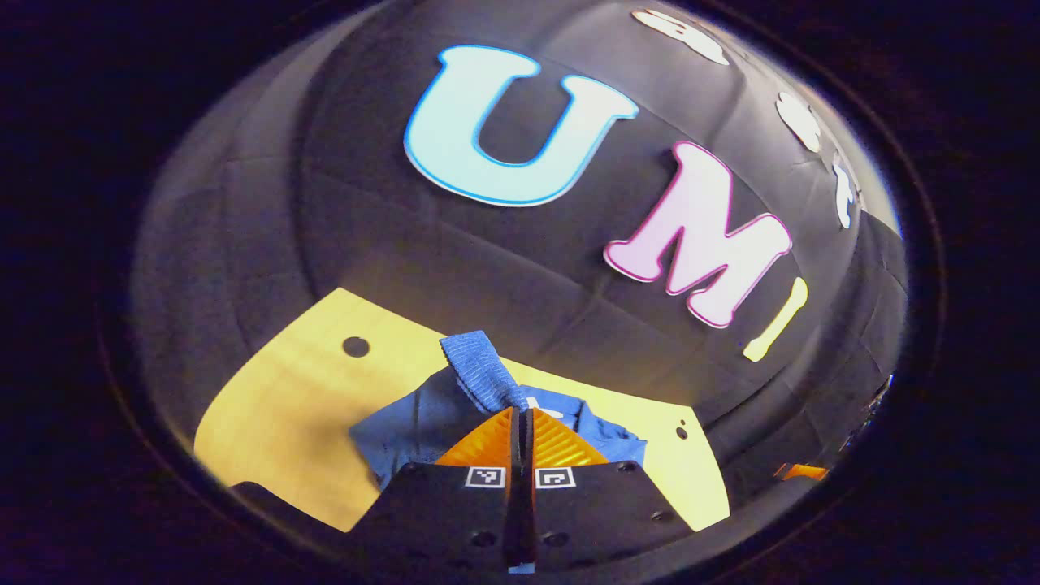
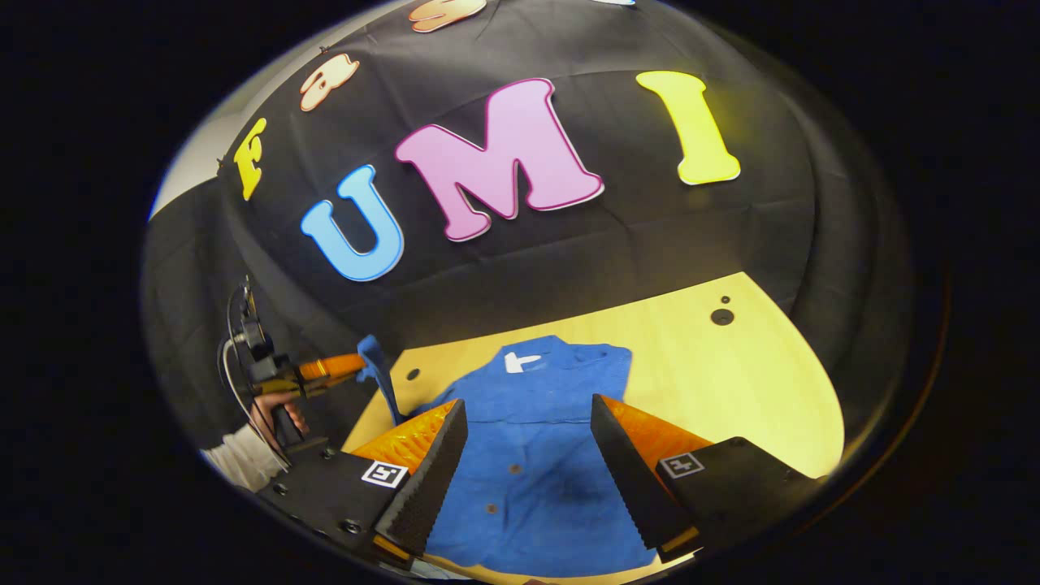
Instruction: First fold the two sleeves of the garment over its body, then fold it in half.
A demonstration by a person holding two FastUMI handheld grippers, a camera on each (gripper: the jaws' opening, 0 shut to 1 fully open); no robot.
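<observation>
Sleeve-folding step: the left gripper (image 1: 520,418), fingers clamped on 1 sleeve (image 1: 479,370), is lifting it off the blue shirt (image 2: 540,455) lying on the table (image 2: 731,382), needing carrying inward; the right gripper (image 2: 528,455) is hovering agape.

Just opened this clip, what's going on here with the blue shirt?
A person is folding a blue shirt on a yellow table with a handheld claw in each hand. The left claw is shut on a sleeve, lifted off the table; the right gripper view shows it held up at the shirt's edge. The right claw is open above the buttoned body, holding nothing. No fold shows on the body.
</observation>
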